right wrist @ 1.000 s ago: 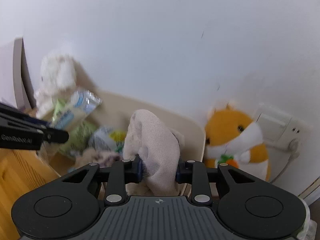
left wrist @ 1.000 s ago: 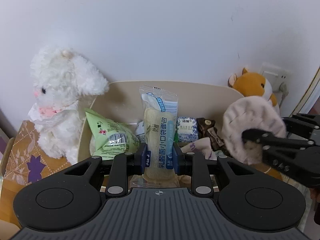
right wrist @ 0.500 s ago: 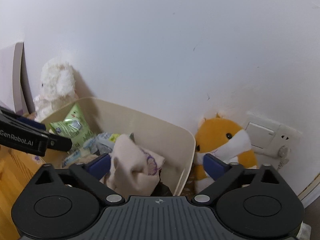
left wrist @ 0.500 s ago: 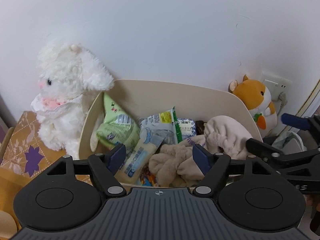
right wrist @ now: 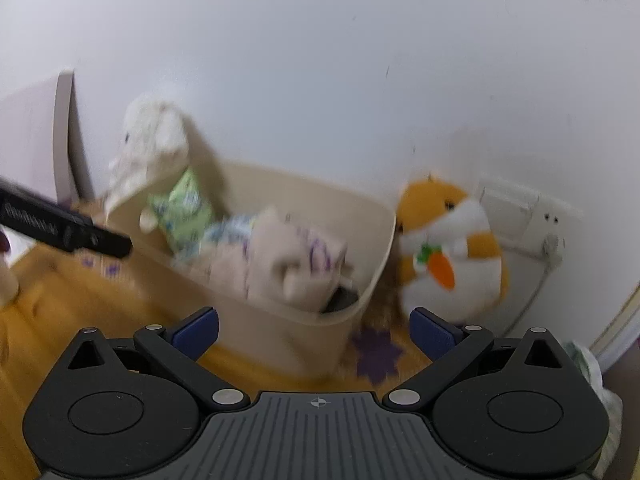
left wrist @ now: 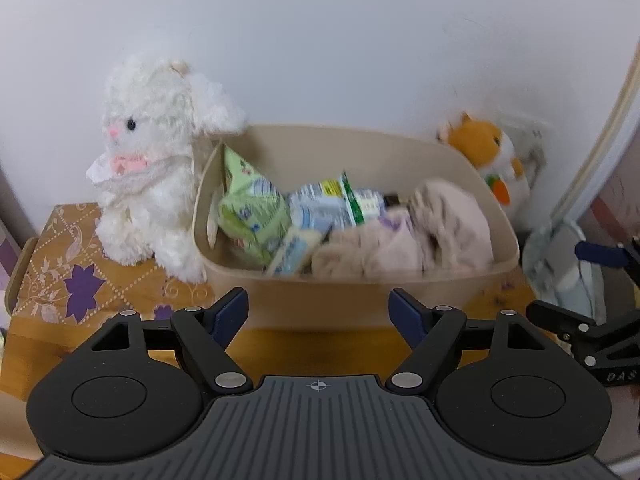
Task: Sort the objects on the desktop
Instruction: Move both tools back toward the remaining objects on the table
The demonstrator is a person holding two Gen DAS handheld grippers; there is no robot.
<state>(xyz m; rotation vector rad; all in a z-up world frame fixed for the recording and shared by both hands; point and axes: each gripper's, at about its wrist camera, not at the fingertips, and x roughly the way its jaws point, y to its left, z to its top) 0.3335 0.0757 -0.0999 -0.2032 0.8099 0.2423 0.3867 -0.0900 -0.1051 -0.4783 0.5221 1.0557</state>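
Observation:
A beige bin (left wrist: 352,292) stands on the wooden desk against the wall. It holds a green snack bag (left wrist: 250,208), a clear bread packet (left wrist: 294,250), other wrapped snacks and a pinkish cloth (left wrist: 444,232). My left gripper (left wrist: 319,312) is open and empty, just in front of the bin. My right gripper (right wrist: 314,328) is open and empty, in front of the bin's (right wrist: 288,340) right end, where the cloth (right wrist: 288,264) lies on top. The right gripper's fingers (left wrist: 576,320) show at the right edge of the left wrist view.
A white plush rabbit (left wrist: 156,176) sits left of the bin on a floral mat (left wrist: 68,276). An orange hamster plush (right wrist: 452,240) sits right of the bin by a wall socket (right wrist: 524,216). A plastic bag (left wrist: 568,264) lies at the far right.
Both grippers opened and dropped their loads into the bin: the bread packet from the left, the cloth from the right. Both then pulled back from the bin.

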